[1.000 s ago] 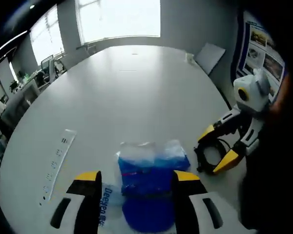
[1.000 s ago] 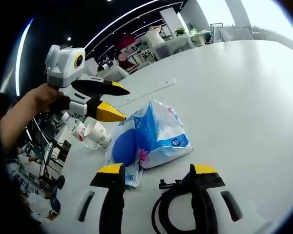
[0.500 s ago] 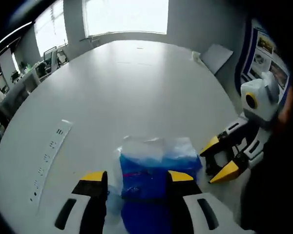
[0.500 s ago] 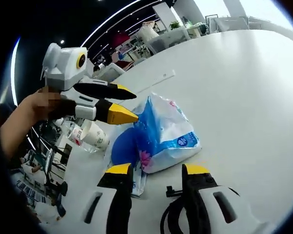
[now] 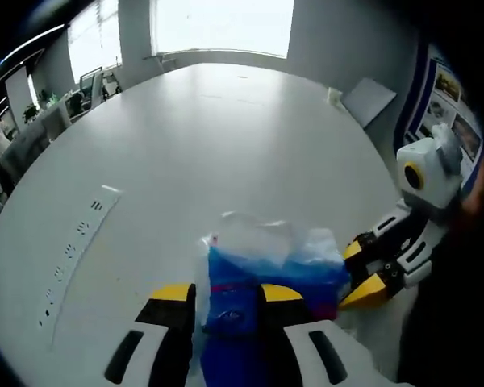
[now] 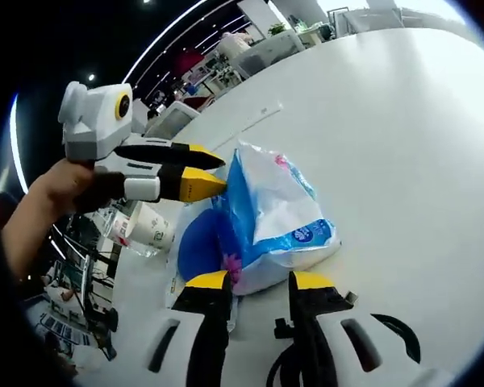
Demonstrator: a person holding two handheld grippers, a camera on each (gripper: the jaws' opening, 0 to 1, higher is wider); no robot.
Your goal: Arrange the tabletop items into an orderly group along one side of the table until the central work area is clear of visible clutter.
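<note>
Right now the left gripper [image 5: 221,295], white with yellow-tipped black jaws, has its jaws pressed in on the near end of a soft blue-and-white plastic pack [image 5: 262,270] of what looks like tissues; the pack lies on the big white oval table [image 5: 194,153], near the person's edge; in the right gripper view the same pack [image 6: 270,218] shows a clear wrapper with blue print and a round blue end, and the left gripper [image 6: 211,171] meets it from the side, held by a hand [image 6: 60,185]; the right gripper [image 6: 259,280] sits just beside the pack with its jaws close together over a black looped cable [image 6: 339,355] lying on the table, though I cannot tell whether they grip it; beyond the pack, at the table's edge, a white paper cup [image 6: 152,229] lies tipped against a clear plastic bottle [image 6: 123,232]; what is inside either is too small to tell; a long white power strip [image 5: 74,250] is set flat in the tabletop, well apart from the pack.
</note>
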